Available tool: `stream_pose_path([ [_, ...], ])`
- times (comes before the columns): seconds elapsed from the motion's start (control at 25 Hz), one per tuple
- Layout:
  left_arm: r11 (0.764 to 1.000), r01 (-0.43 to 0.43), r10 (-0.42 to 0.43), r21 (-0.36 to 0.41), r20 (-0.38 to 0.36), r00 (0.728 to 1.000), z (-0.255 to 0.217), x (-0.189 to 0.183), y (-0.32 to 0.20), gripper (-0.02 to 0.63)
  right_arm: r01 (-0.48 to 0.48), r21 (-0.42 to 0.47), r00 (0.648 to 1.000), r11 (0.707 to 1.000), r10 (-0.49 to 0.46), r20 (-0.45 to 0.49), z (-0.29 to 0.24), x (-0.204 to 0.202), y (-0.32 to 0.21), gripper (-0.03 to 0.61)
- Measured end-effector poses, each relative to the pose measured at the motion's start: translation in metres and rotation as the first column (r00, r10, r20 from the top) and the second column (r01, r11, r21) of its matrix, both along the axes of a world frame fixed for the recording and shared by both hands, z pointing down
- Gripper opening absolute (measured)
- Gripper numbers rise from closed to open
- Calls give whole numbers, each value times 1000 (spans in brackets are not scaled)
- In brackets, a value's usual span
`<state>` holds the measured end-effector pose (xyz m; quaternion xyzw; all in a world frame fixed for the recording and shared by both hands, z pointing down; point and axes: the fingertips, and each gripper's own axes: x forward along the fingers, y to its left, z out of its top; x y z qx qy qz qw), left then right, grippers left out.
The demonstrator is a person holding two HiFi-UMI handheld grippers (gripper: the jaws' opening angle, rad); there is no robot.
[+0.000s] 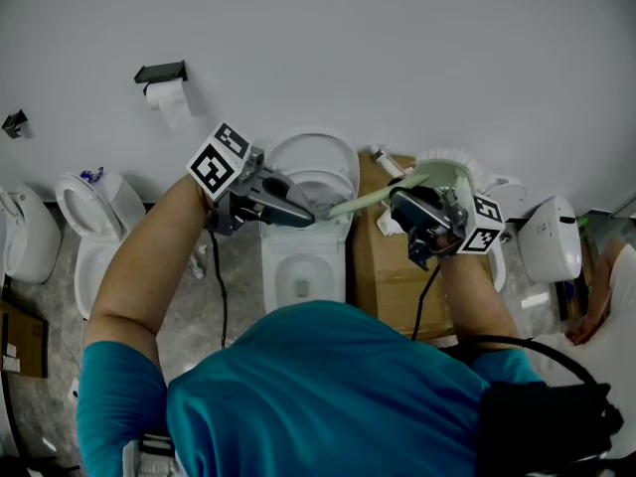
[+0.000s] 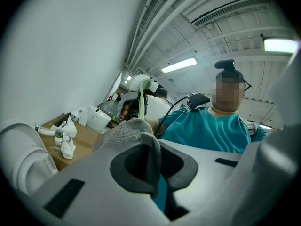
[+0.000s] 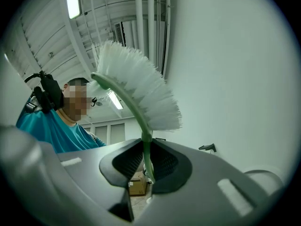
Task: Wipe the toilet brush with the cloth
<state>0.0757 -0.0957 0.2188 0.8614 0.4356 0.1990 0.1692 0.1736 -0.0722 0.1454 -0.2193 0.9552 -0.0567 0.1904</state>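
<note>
Toilet brush rises bristles-up beyond the right gripper, whose jaws pinch its green handle. The left gripper has its jaws closed on the grey cloth, near the handle's free end.

In the left gripper view the grey knitted cloth drops between the left gripper's closed jaws, its lower end lost inside them. It also covers the foot of the white-bristled toilet brush's pale green handle at 11 o'clock. In the right gripper view that handle passes through the right gripper's clamped jaws and out of sight. In the head view the left jaw tips mask the cloth, so contact with the handle cannot be told. At 9 o'clock the edge cuts a white rounded toilet fixture. The small dark wall fitting above it is too small to identify.
</note>
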Motion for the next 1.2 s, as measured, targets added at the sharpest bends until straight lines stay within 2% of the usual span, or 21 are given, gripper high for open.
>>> stream_pose_path([
  [0.76, 989, 146, -150, 37, 112, 982, 41, -20, -44, 21, 2, 78, 997, 997, -8, 72, -25, 24, 21, 52],
  [1.04, 976, 211, -218, 54, 181, 959, 66, -31, -70, 20, 27, 106, 996, 994, -36, 79, -37, 23, 30, 52],
  [1.2, 959, 280, -285, 53, 219, 933, 85, -45, -97, 20, 27, 118, 996, 993, -38, 85, -39, 23, 31, 52],
])
